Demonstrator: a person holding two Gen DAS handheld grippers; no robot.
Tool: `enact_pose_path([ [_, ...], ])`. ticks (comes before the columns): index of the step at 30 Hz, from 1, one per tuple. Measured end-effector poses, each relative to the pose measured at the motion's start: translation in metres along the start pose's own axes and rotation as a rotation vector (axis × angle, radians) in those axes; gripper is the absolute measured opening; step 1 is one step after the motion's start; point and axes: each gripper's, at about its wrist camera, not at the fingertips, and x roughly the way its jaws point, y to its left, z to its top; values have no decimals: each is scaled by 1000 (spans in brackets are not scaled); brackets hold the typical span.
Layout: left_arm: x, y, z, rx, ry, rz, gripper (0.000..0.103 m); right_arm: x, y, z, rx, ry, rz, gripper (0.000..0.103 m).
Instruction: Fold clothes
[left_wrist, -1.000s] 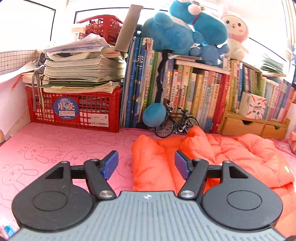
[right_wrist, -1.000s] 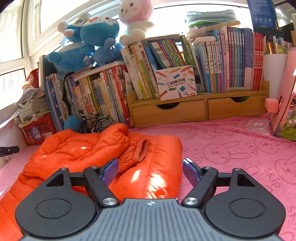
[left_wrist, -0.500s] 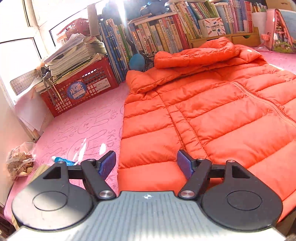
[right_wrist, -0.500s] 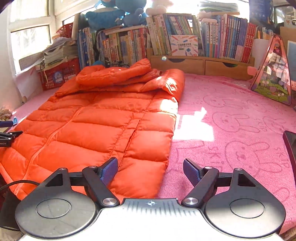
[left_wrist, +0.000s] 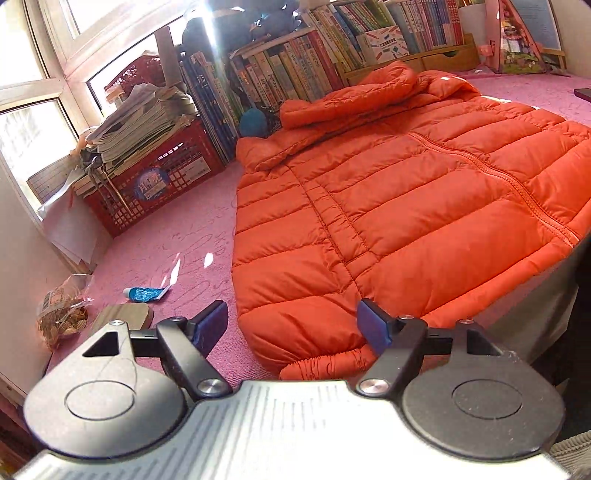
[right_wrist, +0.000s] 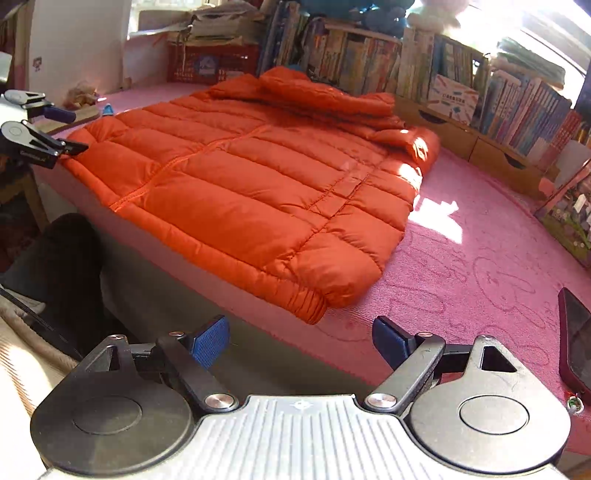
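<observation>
An orange quilted puffer jacket (left_wrist: 399, 199) lies flat, front up, on the pink rabbit-print cloth (left_wrist: 177, 236) of the table, collar toward the books. Its sleeves are folded across near the collar (right_wrist: 325, 96). My left gripper (left_wrist: 293, 328) is open, hovering just above the jacket's near left hem corner, with nothing between its fingers. My right gripper (right_wrist: 301, 341) is open at the table's front edge, just short of the jacket's (right_wrist: 258, 192) right hem corner. The left gripper (right_wrist: 44, 129) also shows at the far left of the right wrist view.
A red crate (left_wrist: 155, 181) stacked with papers stands at the back left. Rows of books (left_wrist: 332, 51) and wooden drawers (right_wrist: 491, 147) line the back. A blue tube (left_wrist: 144, 294), a wooden piece (left_wrist: 123, 317) and a snack bag (left_wrist: 61, 317) lie left. A phone (right_wrist: 576, 336) lies right.
Both grippers have pulled back from the collar end toward the table's front edge and risen. The whole jacket now shows, and each gripper is by a hem corner.
</observation>
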Motion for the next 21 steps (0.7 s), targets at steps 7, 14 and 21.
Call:
enact_pose_path([
  [7,-12,-1,-3,7,-11,-34,79,2,15,26,-27,-153,-95,50],
  [14,-13,-1,1,6,-28,-35,80,8,-27,84,88,-282,-79,36],
  [21,-18,2,9,3,-70,-27,81,91,-70,146,254,-206,-12,36],
])
